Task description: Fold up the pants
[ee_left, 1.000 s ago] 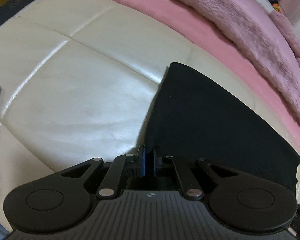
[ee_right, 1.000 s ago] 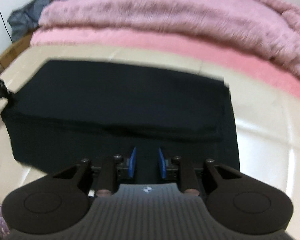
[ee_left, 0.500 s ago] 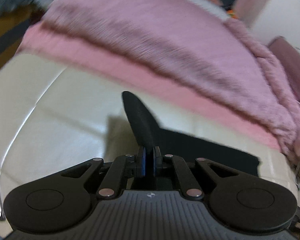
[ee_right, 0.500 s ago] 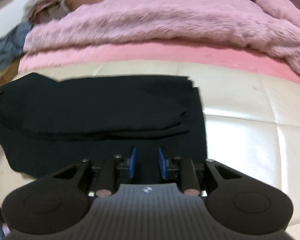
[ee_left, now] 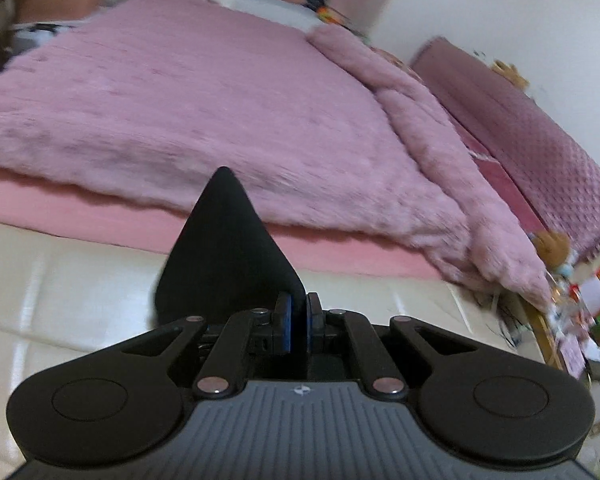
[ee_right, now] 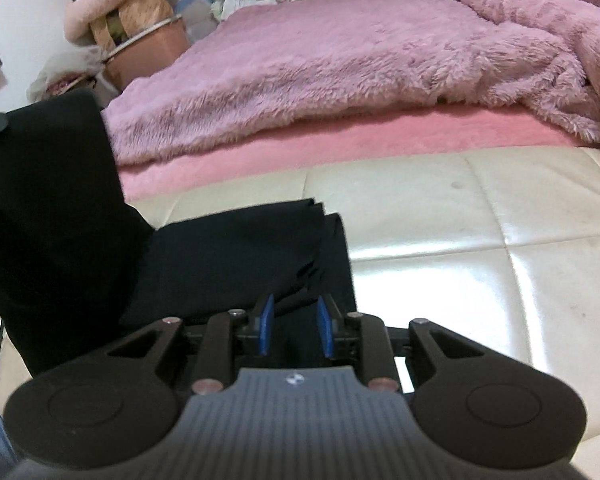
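The black pants lie on the cream leather surface. My left gripper is shut on one end of the pants and holds it lifted; the cloth stands up in a point in front of the fingers. In the right wrist view this lifted end hangs at the left. My right gripper is open, low over the near right edge of the pants, with black cloth between its blue pads.
A pink furry blanket over a pink sheet borders the cream surface at the back. A basket and clutter stand at the far left. A headboard and small items are at the right.
My left gripper has lifted its end of the pants off the surface and swung it up and to the right. The right gripper has stayed open over the pants' right edge.
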A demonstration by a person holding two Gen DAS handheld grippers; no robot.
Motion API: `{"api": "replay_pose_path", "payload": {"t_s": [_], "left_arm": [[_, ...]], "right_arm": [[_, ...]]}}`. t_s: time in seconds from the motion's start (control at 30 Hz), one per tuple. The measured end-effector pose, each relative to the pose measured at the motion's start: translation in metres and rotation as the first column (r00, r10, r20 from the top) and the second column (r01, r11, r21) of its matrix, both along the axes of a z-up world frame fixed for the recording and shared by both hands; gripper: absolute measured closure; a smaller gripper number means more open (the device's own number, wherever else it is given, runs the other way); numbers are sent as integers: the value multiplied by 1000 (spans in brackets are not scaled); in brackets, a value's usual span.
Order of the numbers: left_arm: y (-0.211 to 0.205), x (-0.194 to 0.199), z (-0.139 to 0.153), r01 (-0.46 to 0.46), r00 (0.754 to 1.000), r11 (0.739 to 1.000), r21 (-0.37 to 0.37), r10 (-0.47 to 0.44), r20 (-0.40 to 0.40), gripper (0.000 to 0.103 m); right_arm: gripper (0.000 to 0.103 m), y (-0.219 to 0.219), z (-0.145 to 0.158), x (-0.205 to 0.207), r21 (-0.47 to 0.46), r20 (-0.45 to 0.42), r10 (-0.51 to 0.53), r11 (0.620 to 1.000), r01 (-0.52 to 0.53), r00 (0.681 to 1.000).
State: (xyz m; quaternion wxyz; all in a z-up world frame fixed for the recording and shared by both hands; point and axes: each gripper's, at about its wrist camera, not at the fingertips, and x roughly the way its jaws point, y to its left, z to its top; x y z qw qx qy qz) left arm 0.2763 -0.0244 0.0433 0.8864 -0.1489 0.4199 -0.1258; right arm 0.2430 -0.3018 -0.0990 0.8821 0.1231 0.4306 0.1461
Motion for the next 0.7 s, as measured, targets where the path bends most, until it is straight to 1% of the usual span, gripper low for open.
{"api": "replay_pose_path", "payload": {"t_s": [0.13, 0.27, 0.33, 0.5, 0.6, 0.67, 0.7], "left_arm": [[-47, 17, -29, 58, 996, 998, -24, -60, -71, 97], [-84, 31, -75, 99, 981, 994, -48, -105, -164, 97], [-94, 35, -96, 107, 972, 992, -69, -119, -205, 97], [-101, 43, -138, 98, 948, 985, -140, -136, -288, 97], [-99, 46, -150, 94, 936, 981, -172, -146, -321, 95], [-97, 47, -152, 89, 931, 976, -196, -152, -331, 93], [-95, 47, -152, 92, 931, 973, -210, -158, -328, 90]], "right_arm": [[83, -11, 0, 4, 28, 8, -20, 999, 20, 1000], [83, -22, -2, 6, 29, 13, -37, 999, 36, 999], [82, -28, -6, 7, 28, 6, -52, 998, 52, 999], [81, -36, -15, 7, 39, -17, -69, 997, 69, 998], [81, -36, -18, 8, 44, -24, -63, 997, 64, 998], [81, -33, -19, 8, 55, -30, -61, 997, 62, 998], [81, -33, -19, 8, 59, -31, -61, 996, 62, 998]]}}
